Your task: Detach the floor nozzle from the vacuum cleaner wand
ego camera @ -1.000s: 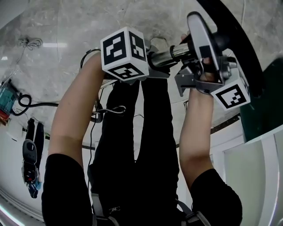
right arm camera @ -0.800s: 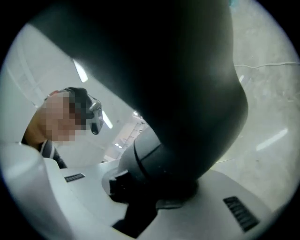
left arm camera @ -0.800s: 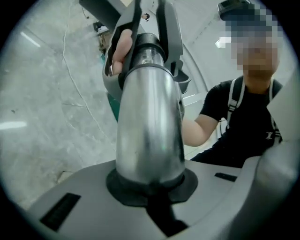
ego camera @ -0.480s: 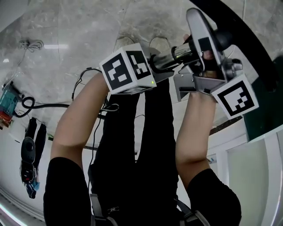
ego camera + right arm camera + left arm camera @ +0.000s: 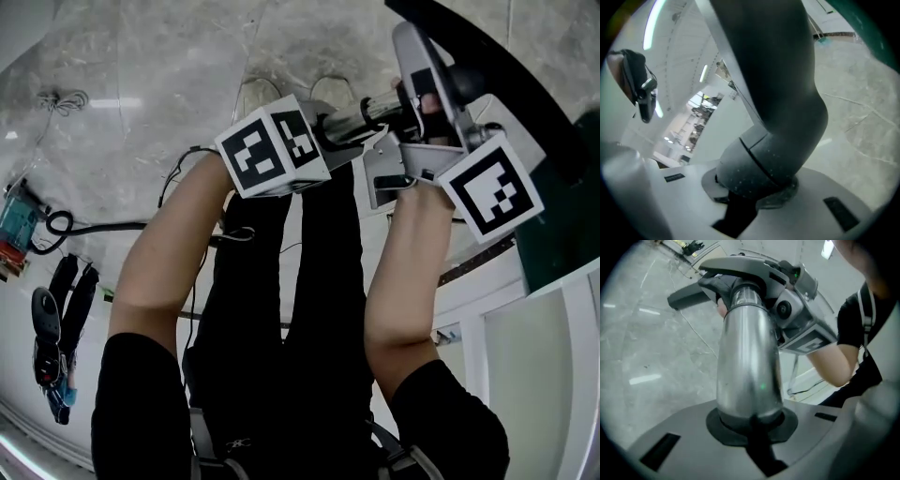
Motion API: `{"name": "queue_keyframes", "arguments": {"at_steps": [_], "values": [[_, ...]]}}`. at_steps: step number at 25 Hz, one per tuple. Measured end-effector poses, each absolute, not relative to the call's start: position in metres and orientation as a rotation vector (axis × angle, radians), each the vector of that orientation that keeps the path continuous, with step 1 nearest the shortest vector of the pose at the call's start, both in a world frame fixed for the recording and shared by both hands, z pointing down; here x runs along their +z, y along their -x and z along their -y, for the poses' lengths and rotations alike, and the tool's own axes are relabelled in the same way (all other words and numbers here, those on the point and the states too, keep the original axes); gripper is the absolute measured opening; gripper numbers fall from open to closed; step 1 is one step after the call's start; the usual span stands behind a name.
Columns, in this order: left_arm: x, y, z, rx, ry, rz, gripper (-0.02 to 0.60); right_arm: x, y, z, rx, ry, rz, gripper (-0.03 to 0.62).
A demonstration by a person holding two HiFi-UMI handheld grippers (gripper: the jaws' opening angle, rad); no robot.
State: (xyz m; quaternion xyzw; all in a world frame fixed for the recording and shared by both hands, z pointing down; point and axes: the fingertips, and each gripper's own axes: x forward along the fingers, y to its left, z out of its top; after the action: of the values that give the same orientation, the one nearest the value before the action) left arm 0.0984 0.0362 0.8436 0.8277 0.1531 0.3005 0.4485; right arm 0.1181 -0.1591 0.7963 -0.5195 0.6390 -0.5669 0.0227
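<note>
Floor nozzle (image 5: 412, 56): 1, top right in head view, far end cut off by the frame, on 1 silver wand (image 5: 747, 362). Left gripper (image 5: 750, 423) sits lower in frame than earlier, jaws clamped on the wand. Right gripper (image 5: 754, 187) jaws clamped on the nozzle's dark neck. 2 grippers.
</note>
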Motion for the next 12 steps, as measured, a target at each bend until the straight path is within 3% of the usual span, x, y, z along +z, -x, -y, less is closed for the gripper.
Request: {"name": "queue_keyframes", "arguments": {"at_steps": [7,9,12], "values": [[0.79,-0.079,-0.046,0.401,-1.852,-0.7,0.046,0.726,-0.066,0.159,-1.441,0.581,-2.235,0.092],[0.789,-0.08,-0.05,0.418,-1.857,-0.681,0.044,0.724,-0.069,0.154,-1.439,0.549,-2.212,0.092],[0.816,-0.087,-0.043,0.559,-1.934,-0.547,0.046,0.757,-0.089,0.165,-1.586,0.949,-2.126,0.092]]}}
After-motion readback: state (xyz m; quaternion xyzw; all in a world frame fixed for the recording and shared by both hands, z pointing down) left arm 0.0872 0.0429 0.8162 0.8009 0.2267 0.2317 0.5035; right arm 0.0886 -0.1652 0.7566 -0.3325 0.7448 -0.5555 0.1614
